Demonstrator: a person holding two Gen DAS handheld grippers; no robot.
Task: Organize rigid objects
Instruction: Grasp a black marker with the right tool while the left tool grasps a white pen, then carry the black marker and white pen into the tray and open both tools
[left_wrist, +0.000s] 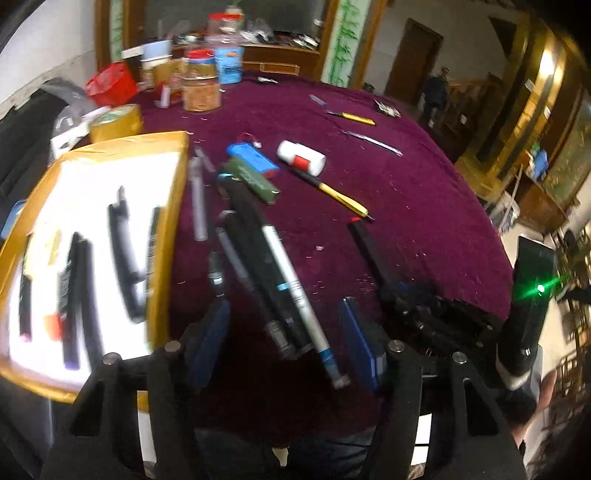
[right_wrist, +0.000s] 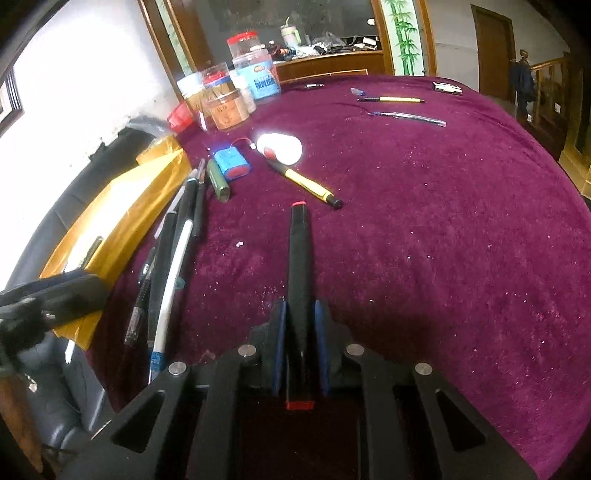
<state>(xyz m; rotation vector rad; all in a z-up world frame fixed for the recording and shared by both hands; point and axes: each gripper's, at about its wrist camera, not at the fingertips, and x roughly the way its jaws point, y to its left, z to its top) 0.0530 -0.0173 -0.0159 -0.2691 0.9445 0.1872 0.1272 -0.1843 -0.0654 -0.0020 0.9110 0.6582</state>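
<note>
A yellow-taped box (left_wrist: 168, 206) with a white floor holds several dark pens. Beside it on the purple cloth lies a bundle of pens: a white pen with a blue end (left_wrist: 295, 291), black markers (left_wrist: 251, 225) and a grey pen (left_wrist: 199, 206). My left gripper (left_wrist: 284, 345) is open and straddles the near end of this bundle; its blue pads stand clear of the pens. My right gripper (right_wrist: 301, 310) is shut on a black marker with red ends (right_wrist: 299, 251), which points forward above the cloth. The right gripper (left_wrist: 424, 306) also shows in the left wrist view.
Further back lie a blue battery pack (left_wrist: 251, 155), a green stick (left_wrist: 255, 181), a white glue bottle (left_wrist: 301, 157) and a yellow-black pen (left_wrist: 340, 195). Jars (left_wrist: 201, 88), a tape roll (left_wrist: 116, 122) and a red basket (left_wrist: 110, 83) crowd the far left.
</note>
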